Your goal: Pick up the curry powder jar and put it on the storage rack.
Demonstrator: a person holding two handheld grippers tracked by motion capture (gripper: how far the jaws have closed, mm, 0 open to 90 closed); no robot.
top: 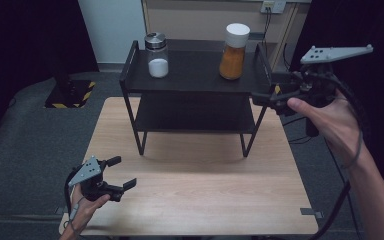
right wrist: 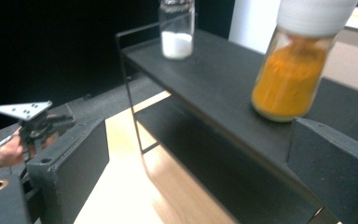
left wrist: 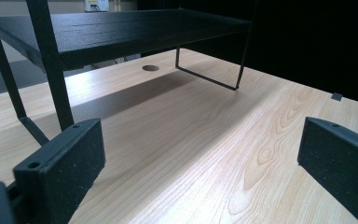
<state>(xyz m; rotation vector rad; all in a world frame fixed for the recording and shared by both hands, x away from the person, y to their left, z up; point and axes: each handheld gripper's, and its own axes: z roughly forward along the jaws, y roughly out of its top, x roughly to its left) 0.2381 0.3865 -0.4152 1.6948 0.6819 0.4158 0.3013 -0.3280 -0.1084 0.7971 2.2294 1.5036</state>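
Item one, the rack (top: 195,75): a black two-tier shelf that I am using as my landmark, standing toward the far end of the wooden surface (top: 195,190).

Item two, the orange jar (top: 234,51): white-capped, filled with orange powder, standing upright on the rack's top shelf near its right end. I am judging it the piece in hand, since it is nearest my raised tool.

Item three, the white jar (top: 157,55): metal-lidded, part filled with white powder, upright at the rack's left end, well apart from the orange one.

Item four, the right gripper (top: 269,98): I am holding it just beside the rack's right end at top-shelf height, jaws spread wide and empty, lined up toward the orange jar so they can pass round it.

Item five, the left gripper (top: 121,172): I am parking it low in front of the rack, jaws wide and empty, keeping it out of the way.
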